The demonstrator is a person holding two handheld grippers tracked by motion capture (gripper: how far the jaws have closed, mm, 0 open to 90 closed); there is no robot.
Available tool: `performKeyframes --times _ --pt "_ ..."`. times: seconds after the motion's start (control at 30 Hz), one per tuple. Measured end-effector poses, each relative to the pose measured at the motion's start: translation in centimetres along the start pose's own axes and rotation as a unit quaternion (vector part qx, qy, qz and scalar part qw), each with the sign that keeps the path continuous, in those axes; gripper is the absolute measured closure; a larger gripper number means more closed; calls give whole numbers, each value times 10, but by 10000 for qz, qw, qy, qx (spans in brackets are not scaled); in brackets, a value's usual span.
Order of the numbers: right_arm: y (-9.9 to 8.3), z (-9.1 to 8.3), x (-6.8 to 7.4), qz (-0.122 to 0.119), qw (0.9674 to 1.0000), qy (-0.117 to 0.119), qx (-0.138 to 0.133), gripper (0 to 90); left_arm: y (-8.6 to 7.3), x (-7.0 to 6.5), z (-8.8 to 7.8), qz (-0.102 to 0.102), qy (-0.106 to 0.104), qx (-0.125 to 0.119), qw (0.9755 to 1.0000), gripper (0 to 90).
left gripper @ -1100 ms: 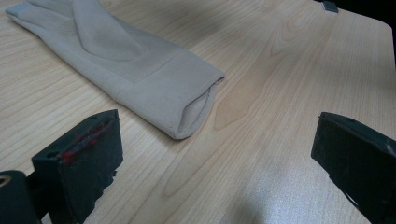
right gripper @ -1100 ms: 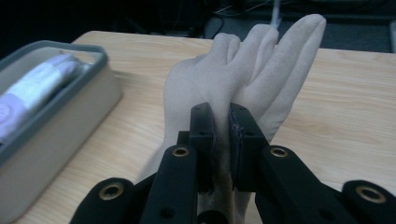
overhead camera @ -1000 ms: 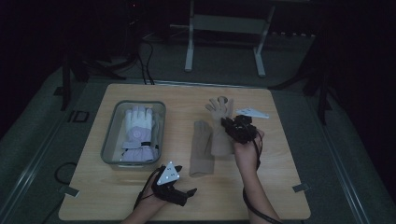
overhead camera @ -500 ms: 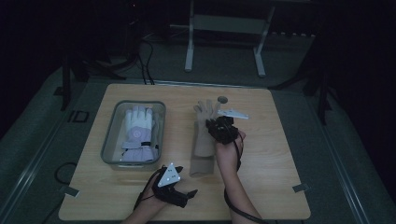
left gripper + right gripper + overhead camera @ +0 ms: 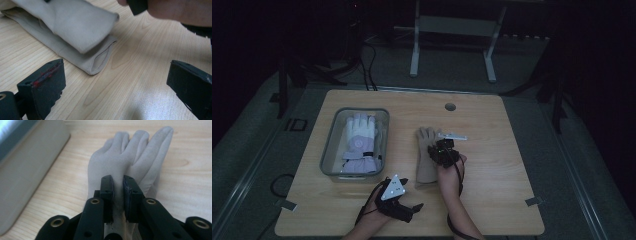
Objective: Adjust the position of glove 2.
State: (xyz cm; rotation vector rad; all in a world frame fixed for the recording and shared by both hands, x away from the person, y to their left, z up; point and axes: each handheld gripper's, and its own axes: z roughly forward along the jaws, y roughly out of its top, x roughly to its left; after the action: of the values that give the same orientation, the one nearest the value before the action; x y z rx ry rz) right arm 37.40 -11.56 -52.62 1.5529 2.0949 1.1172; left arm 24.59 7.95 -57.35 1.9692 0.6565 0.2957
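Note:
A beige glove (image 5: pixel 426 155) lies lengthwise at the table's middle, fingers pointing away from me. In the left gripper view a second beige glove (image 5: pixel 75 22) rests on top of the lower glove (image 5: pixel 82 58), its cuff overhanging. My right gripper (image 5: pixel 439 150) is low over the pair, shut on the upper glove. In the right gripper view (image 5: pixel 118 181) the jaws pinch the fabric below the glove's fingers (image 5: pixel 135 147) and have just eased apart a touch. My left gripper (image 5: pixel 412 209) rests near the front edge, jaws wide open (image 5: pixel 115 70) on bare wood, facing the cuffs.
A clear plastic bin (image 5: pixel 328 150) stands at the left with a white and lilac glove (image 5: pixel 359 137) inside; its wall (image 5: pixel 25 170) is close to the right gripper's left. A round hole (image 5: pixel 450 107) sits near the table's far edge. Bare wood stretches to the right.
My right gripper has carried the beige glove from the far right toward the left, nearer and lower, onto the other beige glove. The left gripper has not moved.

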Motion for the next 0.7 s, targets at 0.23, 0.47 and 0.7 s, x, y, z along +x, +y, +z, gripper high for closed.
performKeyframes --times 0.23,0.47,0.7 --pt "-11 6 2 72 9998 113 154 721 0 0 0 -4 7 19 10000 25" --pt "-18 12 0 22 9996 92 267 647 0 0 0 -2 5 12 10000 24" --pt "-9 -4 -4 -292 9991 190 254 552 0 0 1 -20 19 10 10000 24"
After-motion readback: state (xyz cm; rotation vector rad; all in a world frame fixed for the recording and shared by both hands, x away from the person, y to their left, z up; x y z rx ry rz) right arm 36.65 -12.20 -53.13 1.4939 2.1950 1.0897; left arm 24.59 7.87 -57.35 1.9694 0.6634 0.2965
